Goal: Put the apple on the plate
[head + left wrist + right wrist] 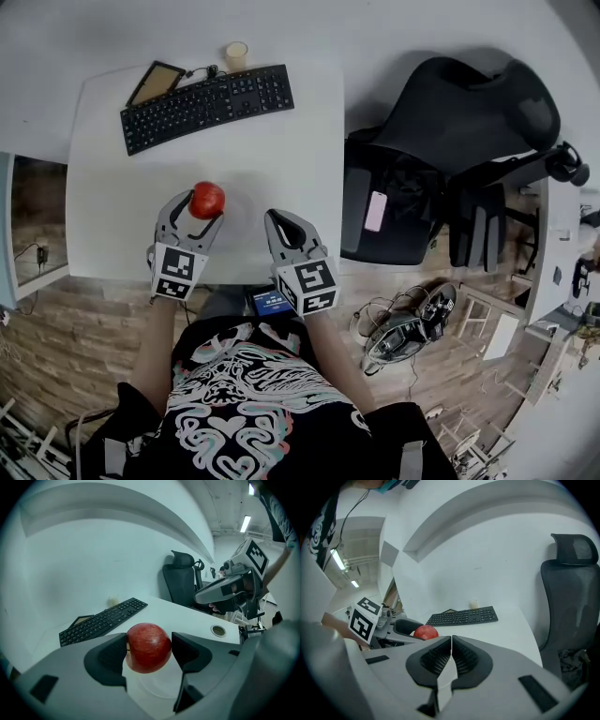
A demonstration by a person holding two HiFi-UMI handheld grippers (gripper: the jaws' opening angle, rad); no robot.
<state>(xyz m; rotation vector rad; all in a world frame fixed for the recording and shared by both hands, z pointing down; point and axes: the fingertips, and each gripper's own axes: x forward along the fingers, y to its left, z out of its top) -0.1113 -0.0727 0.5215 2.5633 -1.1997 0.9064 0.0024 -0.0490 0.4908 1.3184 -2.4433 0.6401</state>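
Observation:
A red apple (pixel 207 200) is clamped between the jaws of my left gripper (pixel 200 204), held above the near part of the white desk (pixel 112 225). In the left gripper view the apple (pixel 148 648) fills the gap between the pads, and a white plate (pixel 159 688) lies on the desk directly below it. My right gripper (pixel 279 221) hovers to the right of the apple with its jaws shut on nothing. In the right gripper view its ribbed pads meet (pixel 451 643), and the apple (pixel 425 632) shows to the left.
A black keyboard (pixel 206 106), a dark tablet (pixel 156 82) and a small cup (pixel 235 54) lie along the desk's far side. A black office chair (pixel 450 150) with a pink phone (pixel 376 211) on its seat stands right of the desk. A cable grommet (pixel 218 630) sits near the desk's right edge.

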